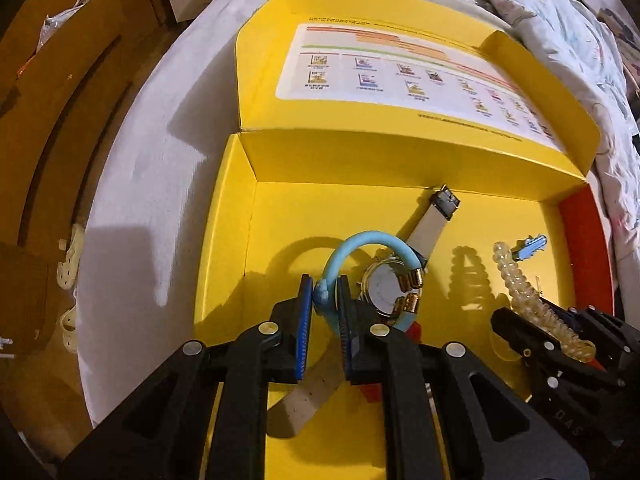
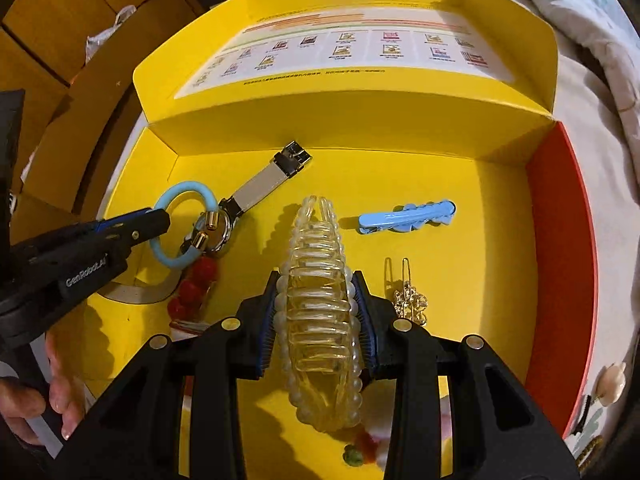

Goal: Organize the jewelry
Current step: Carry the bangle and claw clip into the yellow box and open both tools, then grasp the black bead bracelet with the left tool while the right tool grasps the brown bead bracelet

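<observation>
My left gripper (image 1: 324,296) is shut on a light blue bracelet (image 1: 362,246) with gold end caps, held just over a watch (image 1: 386,292) with a grey strap inside the yellow box (image 1: 228,216). From the right wrist view the left gripper (image 2: 160,220) pinches the bracelet (image 2: 182,190) at its left side. My right gripper (image 2: 316,312) is shut on a clear yellowish hair claw clip (image 2: 316,280) edged with pearls, above the box floor. The clip also shows in the left wrist view (image 1: 532,292).
On the box floor lie a blue hair clip (image 2: 408,216), a gold hairpin (image 2: 408,296) and a red beaded piece (image 2: 194,284). The box lid (image 2: 348,48) stands open at the back. The box rests on a bed with a quilt (image 1: 560,40).
</observation>
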The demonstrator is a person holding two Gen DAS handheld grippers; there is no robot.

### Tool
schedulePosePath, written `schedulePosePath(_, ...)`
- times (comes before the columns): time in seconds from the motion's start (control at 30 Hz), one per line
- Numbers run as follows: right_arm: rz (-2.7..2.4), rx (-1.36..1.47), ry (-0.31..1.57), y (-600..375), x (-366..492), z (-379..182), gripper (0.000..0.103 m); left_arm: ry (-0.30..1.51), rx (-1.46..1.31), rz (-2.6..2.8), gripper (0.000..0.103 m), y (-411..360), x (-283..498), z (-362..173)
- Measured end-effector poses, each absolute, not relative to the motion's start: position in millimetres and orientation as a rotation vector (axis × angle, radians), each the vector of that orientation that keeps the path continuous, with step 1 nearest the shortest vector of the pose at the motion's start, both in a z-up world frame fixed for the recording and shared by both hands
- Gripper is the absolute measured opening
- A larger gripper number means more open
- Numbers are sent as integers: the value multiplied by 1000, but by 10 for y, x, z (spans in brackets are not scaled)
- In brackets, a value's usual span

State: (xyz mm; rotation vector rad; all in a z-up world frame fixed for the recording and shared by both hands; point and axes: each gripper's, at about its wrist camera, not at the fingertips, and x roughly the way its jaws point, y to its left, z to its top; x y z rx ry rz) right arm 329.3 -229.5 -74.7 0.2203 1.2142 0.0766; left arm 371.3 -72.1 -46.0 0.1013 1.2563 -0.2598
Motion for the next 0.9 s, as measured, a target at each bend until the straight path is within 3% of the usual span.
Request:
schedulePosePath(0.1, 75, 196, 1218, -2266, 3299, -750, 40, 1261, 101, -255, 13, -708, 3724, -484)
schedulePosePath(0.2, 46, 184, 1186, -2286, 3275, -688, 57, 1247, 88, -254, 14, -700, 3720, -442)
schedulePosePath(0.27, 44, 179, 1163, -2295, 3249, -626, 69, 1238, 79, -261, 21, -674, 3709, -394)
schedulePosePath(0.33, 38, 173, 1142, -2305, 3197, -534, 73, 1219, 69, -267, 31, -644, 3681, -310)
schedulePosePath(0.37, 41, 175, 1129, -2314, 3157, -476, 74, 1206, 65, -266, 37, -624, 3655, -255)
schedulePosePath(0.53, 59, 205, 1017, -2382, 2755, -15, 74, 1127, 53, -273, 44, -491, 3344, 101)
schedulePosePath(0.63, 80, 236, 970, -2437, 2383, 238, 74, 1069, 55, -274, 54, -369, 3013, 340)
schedulePosePath(0.77, 97, 251, 937, -2499, 1664, 426, 74, 1015, 85, -297, 57, -262, 2469, 560)
schedulePosePath(0.9, 87, 245, 980, -2463, 978, 306, 74, 1035, 162, -325, 58, -148, 1757, 422)
